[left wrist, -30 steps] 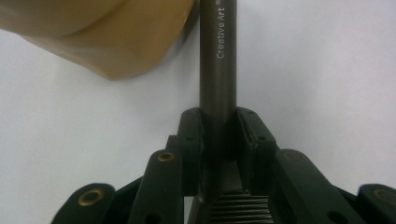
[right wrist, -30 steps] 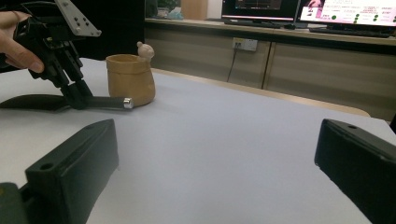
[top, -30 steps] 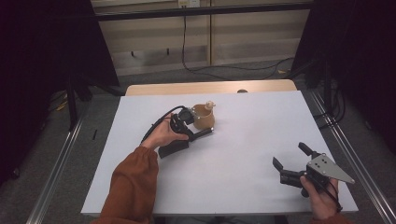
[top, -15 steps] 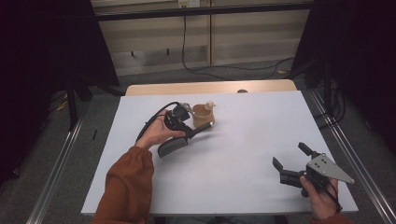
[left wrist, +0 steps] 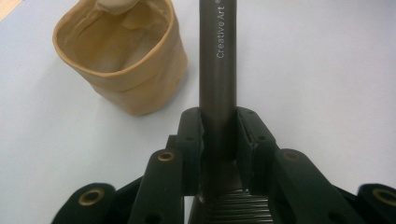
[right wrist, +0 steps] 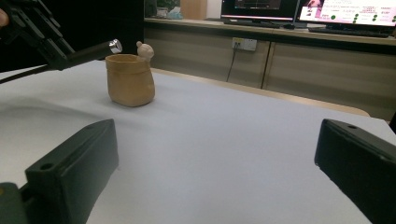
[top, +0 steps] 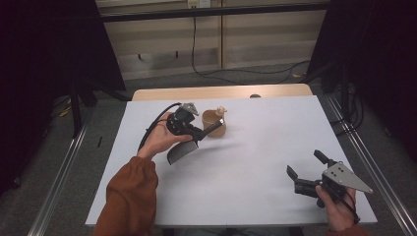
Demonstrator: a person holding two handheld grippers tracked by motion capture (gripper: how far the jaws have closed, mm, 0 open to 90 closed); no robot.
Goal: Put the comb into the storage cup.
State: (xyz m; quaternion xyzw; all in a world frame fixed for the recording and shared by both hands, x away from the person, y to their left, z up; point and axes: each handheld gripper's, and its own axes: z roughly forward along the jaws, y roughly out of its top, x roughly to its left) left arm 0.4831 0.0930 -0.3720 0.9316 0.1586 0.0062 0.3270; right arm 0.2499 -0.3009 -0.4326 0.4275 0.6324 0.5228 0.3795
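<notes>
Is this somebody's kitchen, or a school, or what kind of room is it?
Probably a lab or workshop, not a kitchen. A plain white table stands between dark curtains, cables run along the floor, and computer monitors glow on a counter behind. The person holds a gripper in each hand.
</notes>
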